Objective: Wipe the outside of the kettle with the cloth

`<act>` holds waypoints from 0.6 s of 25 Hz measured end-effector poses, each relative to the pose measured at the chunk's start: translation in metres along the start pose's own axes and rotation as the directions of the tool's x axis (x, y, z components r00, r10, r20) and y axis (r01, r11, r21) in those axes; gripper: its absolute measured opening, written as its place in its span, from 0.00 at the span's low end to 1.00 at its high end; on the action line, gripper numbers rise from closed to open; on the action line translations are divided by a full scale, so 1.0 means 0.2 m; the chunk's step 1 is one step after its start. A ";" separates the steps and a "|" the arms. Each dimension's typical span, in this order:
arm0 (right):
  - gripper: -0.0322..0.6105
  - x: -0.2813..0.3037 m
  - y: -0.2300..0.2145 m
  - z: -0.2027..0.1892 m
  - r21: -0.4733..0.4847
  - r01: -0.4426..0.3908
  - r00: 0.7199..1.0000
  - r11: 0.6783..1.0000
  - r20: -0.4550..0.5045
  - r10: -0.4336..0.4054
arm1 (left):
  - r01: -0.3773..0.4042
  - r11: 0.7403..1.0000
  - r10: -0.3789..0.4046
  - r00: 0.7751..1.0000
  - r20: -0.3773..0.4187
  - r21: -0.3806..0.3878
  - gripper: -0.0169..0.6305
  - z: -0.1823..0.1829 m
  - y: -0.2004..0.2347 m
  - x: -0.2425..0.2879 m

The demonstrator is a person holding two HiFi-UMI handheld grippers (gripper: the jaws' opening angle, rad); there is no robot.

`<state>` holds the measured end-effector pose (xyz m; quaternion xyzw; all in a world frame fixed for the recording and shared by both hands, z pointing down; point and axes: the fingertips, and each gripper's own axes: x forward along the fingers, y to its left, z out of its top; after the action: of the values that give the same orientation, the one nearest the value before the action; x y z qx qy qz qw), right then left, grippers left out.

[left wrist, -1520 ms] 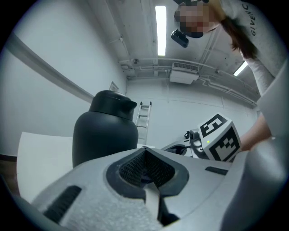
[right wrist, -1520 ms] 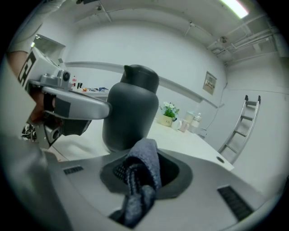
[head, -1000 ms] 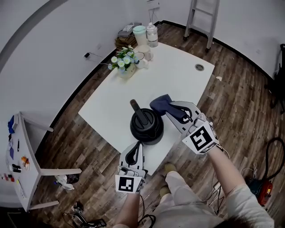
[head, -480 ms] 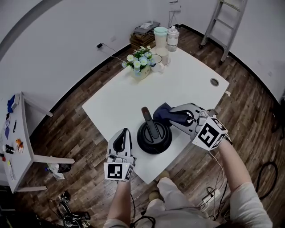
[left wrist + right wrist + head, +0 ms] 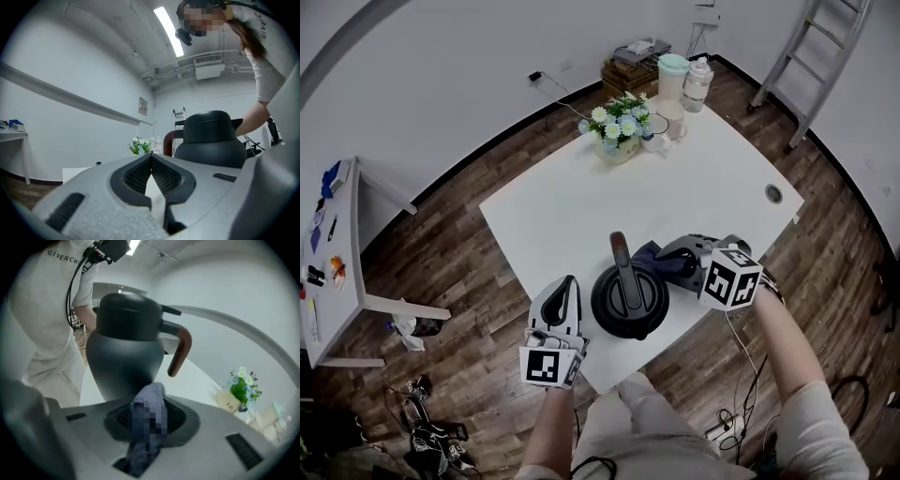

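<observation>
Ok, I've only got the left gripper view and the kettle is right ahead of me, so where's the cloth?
Observer: The cloth is clamped in the right tool, on the opposite side of the kettle from yours.
Operator: Is it touching the kettle?
Observer: In the head view it bunches right up against the kettle's side, but I can't confirm true contact.
Operator: Where on the table does the kettle stand?
Observer: Close to the near edge of the table, just in front of the person.
</observation>
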<state>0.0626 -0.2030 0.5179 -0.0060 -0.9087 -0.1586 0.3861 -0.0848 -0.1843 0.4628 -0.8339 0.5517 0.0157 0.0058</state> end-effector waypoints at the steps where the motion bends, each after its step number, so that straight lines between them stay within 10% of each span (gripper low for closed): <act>1: 0.16 0.03 0.01 -0.02 0.011 -0.011 1.000 1.000 -0.007 0.011 | -0.002 1.000 0.002 1.000 -0.002 -0.003 0.04 -0.01 0.00 0.00; 10: 0.16 0.02 -0.14 -0.07 0.163 0.118 0.993 0.980 -0.020 -0.117 | -0.003 0.999 0.002 1.000 -0.019 -0.040 0.04 -0.07 0.02 0.01; 15: 0.16 -0.25 -0.35 0.22 0.089 0.213 0.975 0.973 0.046 -0.218 | 0.006 0.999 -0.007 1.000 -0.010 -0.053 0.04 -0.03 0.05 0.04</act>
<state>0.0581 -0.2505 0.4344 0.1044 -0.9201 -0.1612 0.3413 -0.0907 -0.1952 0.4692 -0.8356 0.5484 0.0260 -0.0188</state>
